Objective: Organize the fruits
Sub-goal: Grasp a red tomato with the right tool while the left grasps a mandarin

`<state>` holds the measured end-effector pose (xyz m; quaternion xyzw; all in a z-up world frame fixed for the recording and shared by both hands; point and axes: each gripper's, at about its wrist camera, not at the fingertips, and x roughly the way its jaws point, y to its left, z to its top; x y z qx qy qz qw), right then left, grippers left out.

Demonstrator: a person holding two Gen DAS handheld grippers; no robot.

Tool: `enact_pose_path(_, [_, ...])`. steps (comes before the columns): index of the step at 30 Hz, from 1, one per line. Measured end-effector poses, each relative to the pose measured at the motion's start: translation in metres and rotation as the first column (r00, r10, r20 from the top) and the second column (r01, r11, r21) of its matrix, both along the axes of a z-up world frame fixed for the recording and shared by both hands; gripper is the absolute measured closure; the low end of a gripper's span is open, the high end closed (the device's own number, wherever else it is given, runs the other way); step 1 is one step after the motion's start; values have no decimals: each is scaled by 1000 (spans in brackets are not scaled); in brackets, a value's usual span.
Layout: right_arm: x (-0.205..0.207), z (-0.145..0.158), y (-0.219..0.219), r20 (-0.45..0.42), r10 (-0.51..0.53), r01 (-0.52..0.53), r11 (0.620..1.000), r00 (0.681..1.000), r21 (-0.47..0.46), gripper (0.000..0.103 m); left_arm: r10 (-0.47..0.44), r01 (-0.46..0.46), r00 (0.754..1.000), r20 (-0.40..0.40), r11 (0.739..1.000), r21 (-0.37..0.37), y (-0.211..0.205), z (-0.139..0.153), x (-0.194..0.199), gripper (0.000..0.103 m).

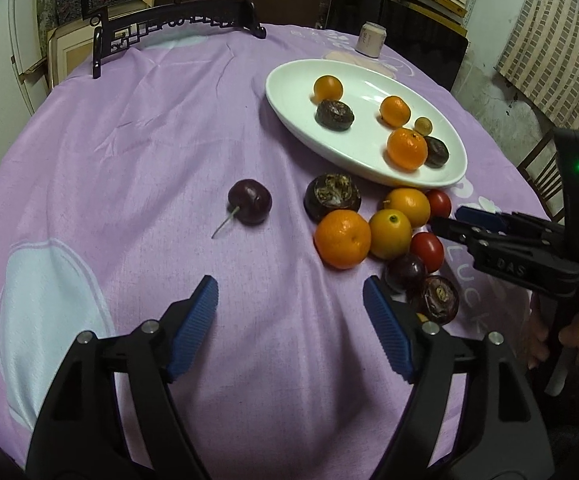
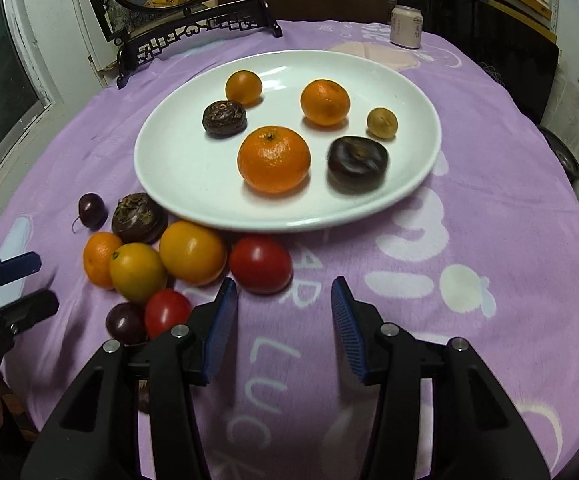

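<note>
Lilac cloth [image 2: 489,208] covers the round bench, and a white oval plate [image 2: 177,168] sits toward its far side. On the plate lie six fruits: a large mandarin [image 2: 274,159] near the front, a second mandarin [image 2: 325,97] behind it, a small orange kumquat [image 2: 243,87] at the back left, a dark wrinkled water chestnut [image 2: 224,118] just in front of that, a pale longan [image 2: 382,122] to the right, and another dark chestnut [image 2: 357,162] at the front right.

Off the plate, a cluster rests on the cloth just beside its near rim: a brown chestnut [image 2: 139,218], two orange-yellow citrus fruits [image 2: 192,252] touching each other, a smaller mandarin [image 2: 99,258] at the left, two red cherry tomatoes [image 2: 260,265], and a dark cherry [image 2: 124,323] at the near edge. A lone dark cherry with a pale stem [image 1: 249,201] lies apart from the cluster, out on open cloth.

The left gripper [image 1: 290,308] hovers low over bare cloth with its blue-padded fingers [image 1: 195,322] spread wide and holding nothing; the stemmed cherry lies ahead of it. The right gripper [image 2: 284,312] also has its fingers wide apart and empty, the left pad close beside a red tomato. A carved dark wooden stand [image 2: 193,32] and a small can [image 2: 406,26] sit at the far edge.
</note>
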<state>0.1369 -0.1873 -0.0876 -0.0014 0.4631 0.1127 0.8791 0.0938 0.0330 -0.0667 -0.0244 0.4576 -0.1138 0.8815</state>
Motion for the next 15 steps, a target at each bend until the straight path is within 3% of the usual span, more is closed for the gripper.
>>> enact_pose_path(4, [6,-3,12,32,28,-27,999,999,-32,56,-8,8,1000,-13,1000,-6,-3,-2,1,26])
enact_pose_path(6, [6,-3,16,47,67,-66,998,997,-17,73,-11,11,1000,-16,1000,-7,-5,-2,1,26])
enact_pose_path(15, [-8,5,-1,23,30,-31,999,999,36,74,-14,14,1000,-27,1000,-7,-8,-3,2,26])
